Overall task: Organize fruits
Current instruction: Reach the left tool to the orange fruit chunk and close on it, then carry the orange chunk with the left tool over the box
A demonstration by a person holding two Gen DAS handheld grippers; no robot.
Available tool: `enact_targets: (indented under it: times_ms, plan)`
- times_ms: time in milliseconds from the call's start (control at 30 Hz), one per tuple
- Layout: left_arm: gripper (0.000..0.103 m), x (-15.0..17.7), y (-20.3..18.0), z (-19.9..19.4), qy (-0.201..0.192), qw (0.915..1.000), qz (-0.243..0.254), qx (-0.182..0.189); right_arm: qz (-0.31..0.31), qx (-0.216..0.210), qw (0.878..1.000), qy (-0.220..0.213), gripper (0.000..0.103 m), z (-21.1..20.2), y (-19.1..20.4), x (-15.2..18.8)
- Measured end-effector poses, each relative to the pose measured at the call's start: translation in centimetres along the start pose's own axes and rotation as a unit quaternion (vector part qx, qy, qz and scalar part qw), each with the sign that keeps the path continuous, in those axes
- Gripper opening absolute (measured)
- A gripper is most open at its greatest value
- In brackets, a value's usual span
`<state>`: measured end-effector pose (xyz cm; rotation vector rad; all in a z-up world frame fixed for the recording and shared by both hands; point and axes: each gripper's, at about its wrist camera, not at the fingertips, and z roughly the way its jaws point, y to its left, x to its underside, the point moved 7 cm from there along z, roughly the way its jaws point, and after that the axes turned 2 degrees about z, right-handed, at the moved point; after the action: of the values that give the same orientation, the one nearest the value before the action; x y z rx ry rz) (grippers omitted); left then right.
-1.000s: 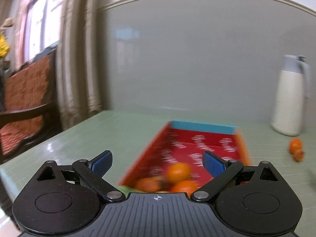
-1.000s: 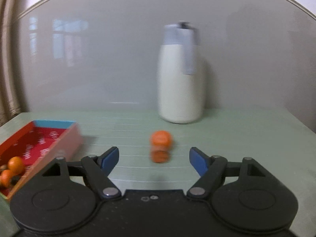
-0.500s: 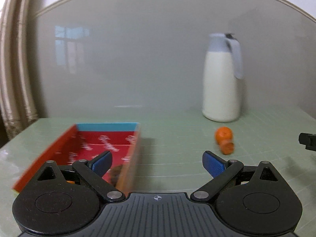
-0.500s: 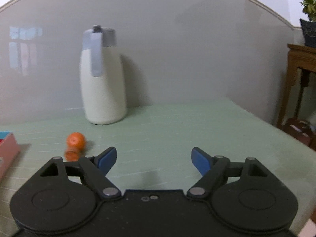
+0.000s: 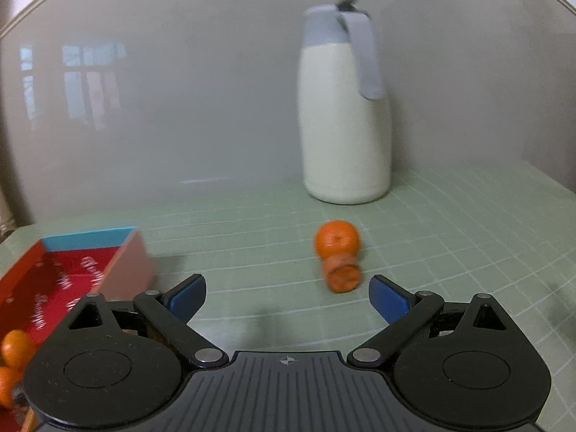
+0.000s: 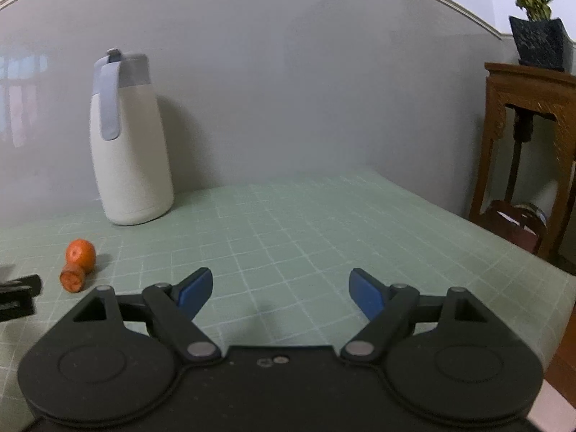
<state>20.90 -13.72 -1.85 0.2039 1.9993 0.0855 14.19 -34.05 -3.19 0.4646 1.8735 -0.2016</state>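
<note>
A tangerine [image 5: 337,241] sits on the green table with a smaller orange piece [image 5: 342,274] right in front of it. Both also show in the right wrist view: the tangerine [image 6: 80,252] and the piece [image 6: 73,279] at far left. A red box with a blue end [image 5: 77,262] stands at the left and holds two tangerines [image 5: 14,347]. My left gripper [image 5: 288,297] is open and empty, just short of the loose fruit. My right gripper [image 6: 279,293] is open and empty over bare table, right of the fruit.
A white jug with a grey lid [image 5: 345,108] stands by the wall behind the fruit; it also shows in the right wrist view [image 6: 127,136]. A wooden stand [image 6: 529,144] with a potted plant [image 6: 536,18] stands beyond the table's right edge.
My left gripper has swung right from the red box toward the loose tangerine. My right gripper has swung right, away from the fruit. Both stay open.
</note>
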Motion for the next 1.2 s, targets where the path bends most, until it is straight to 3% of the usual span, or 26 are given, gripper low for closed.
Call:
enact_targets:
  times_ms: [333, 400, 567, 700, 833, 1200]
  plan:
    - [0.095, -0.7, -2.5, 3.2, 0.018, 0.9997, 0.000, 0.019, 0.023, -0.012, 1.000, 0.006, 0.083, 0.2, -1.0, 0.0]
    - [0.080, -0.7, -2.7, 4.0, 0.026, 0.9993, -0.002, 0.025, 0.024, -0.014, 1.000, 0.006, 0.083, 0.1, -1.0, 0.0]
    - [0.068, -0.4, -2.7, 5.3, 0.051, 0.9979, -0.015, 0.037, 0.025, -0.021, 0.999, 0.007, 0.083, 0.0, -0.9, -0.1]
    - [0.042, -0.3, -3.0, 5.8, 0.066, 0.9961, -0.017, 0.056, 0.026, -0.025, 0.999, 0.007, 0.083, 0.0, -0.7, -0.1]
    - [0.033, -0.4, -3.1, 5.7, 0.064, 0.9960, -0.016, 0.060, 0.023, -0.029, 0.999, 0.010, 0.083, 0.0, -0.6, -0.1]
    - [0.031, -0.6, -2.9, 4.2, 0.045, 0.9969, -0.003, 0.065, 0.016, -0.033, 0.999, 0.009, 0.083, -0.1, -0.1, 0.0]
